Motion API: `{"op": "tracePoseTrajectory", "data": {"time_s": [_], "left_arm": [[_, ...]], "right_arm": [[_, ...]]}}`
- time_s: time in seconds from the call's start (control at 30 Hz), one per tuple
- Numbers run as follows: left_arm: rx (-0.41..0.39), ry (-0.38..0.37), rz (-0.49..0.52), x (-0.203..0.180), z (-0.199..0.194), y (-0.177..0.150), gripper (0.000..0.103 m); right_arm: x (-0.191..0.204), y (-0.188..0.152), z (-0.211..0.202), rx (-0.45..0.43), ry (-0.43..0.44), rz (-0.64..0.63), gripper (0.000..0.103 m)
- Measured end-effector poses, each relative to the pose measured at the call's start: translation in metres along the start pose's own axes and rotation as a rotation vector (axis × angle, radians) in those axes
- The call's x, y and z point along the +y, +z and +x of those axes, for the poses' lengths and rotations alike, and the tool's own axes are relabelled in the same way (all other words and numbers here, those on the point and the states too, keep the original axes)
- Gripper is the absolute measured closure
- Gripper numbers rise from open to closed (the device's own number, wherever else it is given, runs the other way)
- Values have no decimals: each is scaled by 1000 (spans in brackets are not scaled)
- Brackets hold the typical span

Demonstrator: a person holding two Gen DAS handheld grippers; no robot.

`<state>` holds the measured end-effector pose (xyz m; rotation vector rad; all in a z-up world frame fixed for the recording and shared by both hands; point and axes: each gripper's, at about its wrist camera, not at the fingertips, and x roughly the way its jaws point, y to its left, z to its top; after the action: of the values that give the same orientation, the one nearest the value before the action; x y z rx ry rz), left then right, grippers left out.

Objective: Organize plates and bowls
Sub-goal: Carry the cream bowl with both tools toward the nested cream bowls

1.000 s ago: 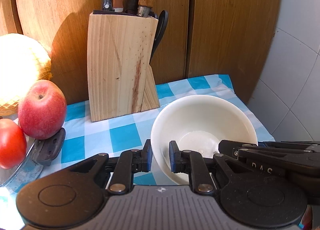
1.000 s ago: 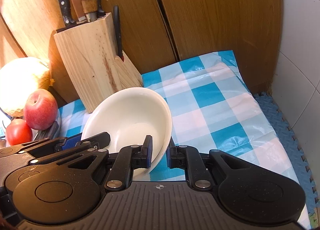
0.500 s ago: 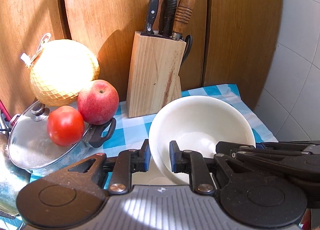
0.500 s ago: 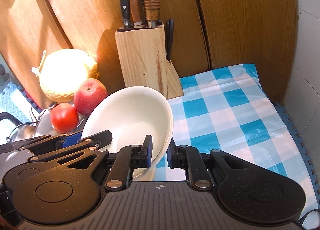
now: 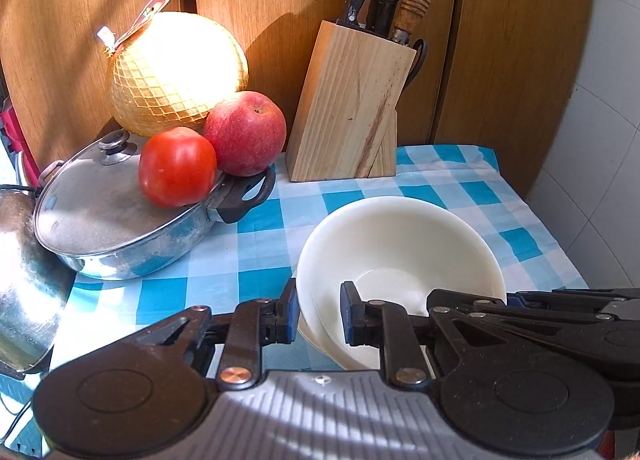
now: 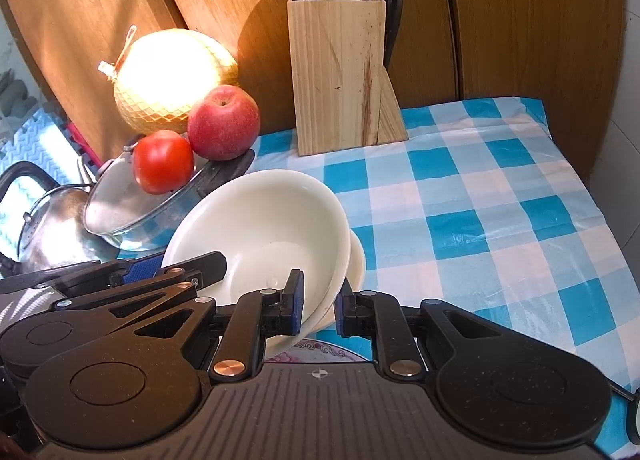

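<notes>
The white bowls (image 5: 396,252), two nested, are hanging above the checked cloth (image 6: 500,200), in front of the knife block (image 5: 348,104). The left gripper (image 5: 319,314) and right gripper (image 6: 318,306) are each pinching the stack's rim from opposite sides. Left of the block, an apple (image 5: 245,132) and tomato (image 5: 176,166) are sitting on a pan lid (image 5: 92,200).

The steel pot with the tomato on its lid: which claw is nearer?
Left. The left claw grips the bowls' pot-side rim; the right claw grips the far rim from the pot.

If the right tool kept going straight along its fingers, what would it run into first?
Besides the stacked white bowls it already grips at the rim, probably the wooden knife block standing straight ahead on the checked cloth; depth is unclear.
</notes>
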<state>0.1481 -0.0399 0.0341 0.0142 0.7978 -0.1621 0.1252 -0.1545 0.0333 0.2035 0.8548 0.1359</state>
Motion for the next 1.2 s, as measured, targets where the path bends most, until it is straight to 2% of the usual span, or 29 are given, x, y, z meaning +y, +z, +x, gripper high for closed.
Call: {"op": "tracePoseTrajectory", "data": {"time_s": [0.97,1.2], "left_arm": [[99,-9,-35,5,40,-4,89],[100,-9,-29,3,43,-3,89]], "right_arm": [[-8,1,38,88,-23,10,82],[-12,2,43,90,-27,16,82]]}}
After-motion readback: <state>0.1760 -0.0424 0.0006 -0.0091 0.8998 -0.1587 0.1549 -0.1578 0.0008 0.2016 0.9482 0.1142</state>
